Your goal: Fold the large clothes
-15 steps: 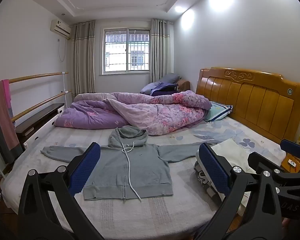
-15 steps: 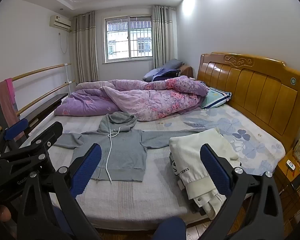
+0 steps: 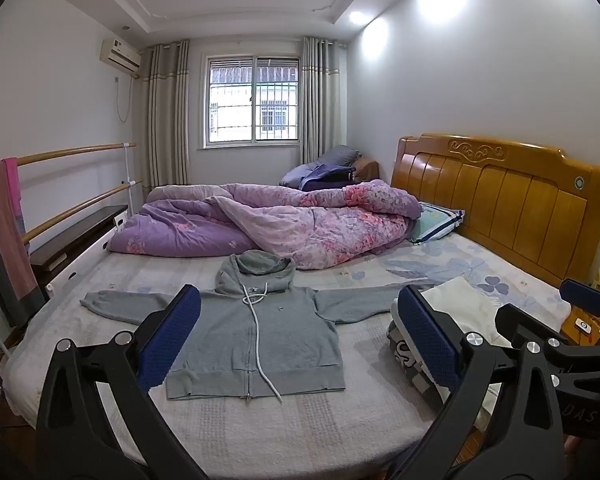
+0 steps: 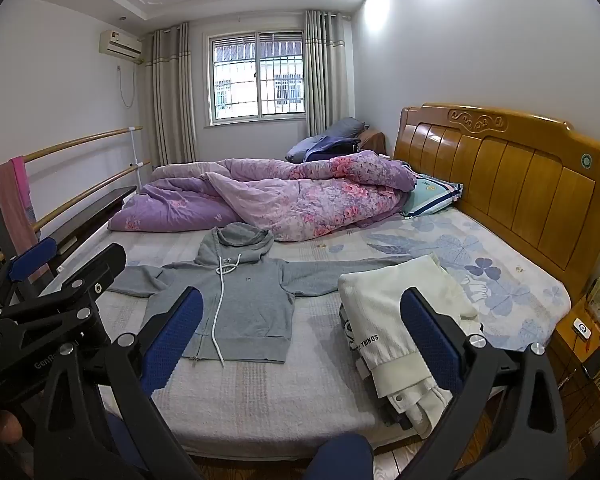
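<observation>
A grey zip hoodie [image 3: 256,332] lies flat and face up on the bed, sleeves spread to both sides, hood toward the quilt, white drawstring trailing down its front. It also shows in the right wrist view [image 4: 236,304]. My left gripper [image 3: 296,344] is open and empty, held above the near edge of the bed in front of the hoodie. My right gripper [image 4: 300,344] is open and empty, to the right of the left one [image 4: 32,260], between the hoodie and a folded stack.
A stack of folded clothes with a cream garment on top [image 4: 396,320] sits at the bed's near right. A crumpled purple floral quilt [image 3: 268,224] fills the far half. The wooden headboard [image 3: 500,200] is on the right, a rail with a towel [image 3: 8,216] on the left.
</observation>
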